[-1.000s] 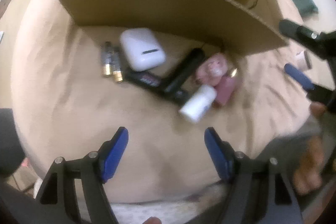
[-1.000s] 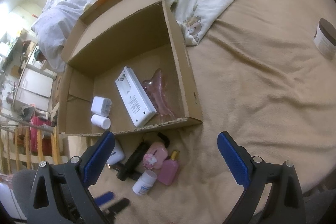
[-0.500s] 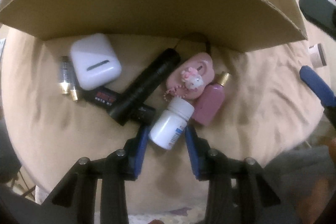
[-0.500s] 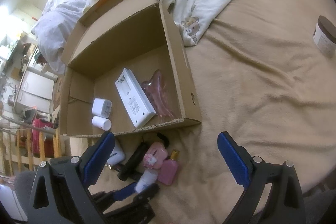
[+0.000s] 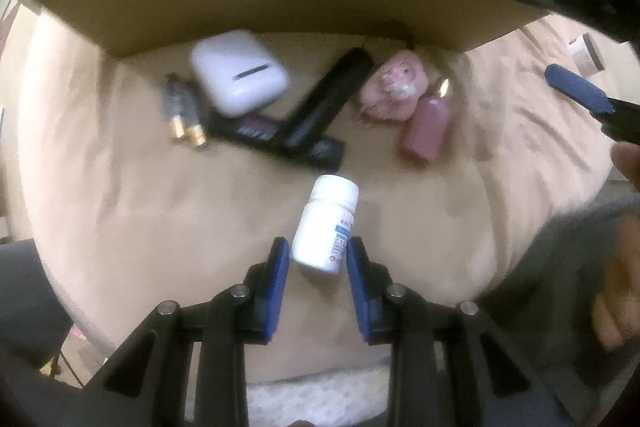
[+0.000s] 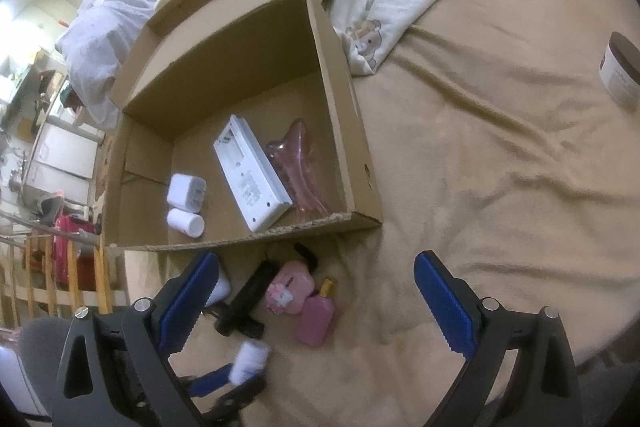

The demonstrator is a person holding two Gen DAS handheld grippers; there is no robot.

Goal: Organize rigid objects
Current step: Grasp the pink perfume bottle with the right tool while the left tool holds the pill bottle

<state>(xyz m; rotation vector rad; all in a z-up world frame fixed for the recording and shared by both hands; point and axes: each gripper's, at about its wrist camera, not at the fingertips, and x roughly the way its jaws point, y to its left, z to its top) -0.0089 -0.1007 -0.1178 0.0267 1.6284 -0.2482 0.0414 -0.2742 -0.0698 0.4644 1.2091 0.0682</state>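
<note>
The left gripper (image 5: 318, 259) was clamped on the white pill bottle (image 5: 326, 227) above the bed (image 5: 120, 187), while the right gripper (image 6: 312, 307) stood wide apart.

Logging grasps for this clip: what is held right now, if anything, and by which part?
The left tongs clamp the white pill bottle by its lower body, cap pointing away. The right tongs are open, holding nothing.
</note>
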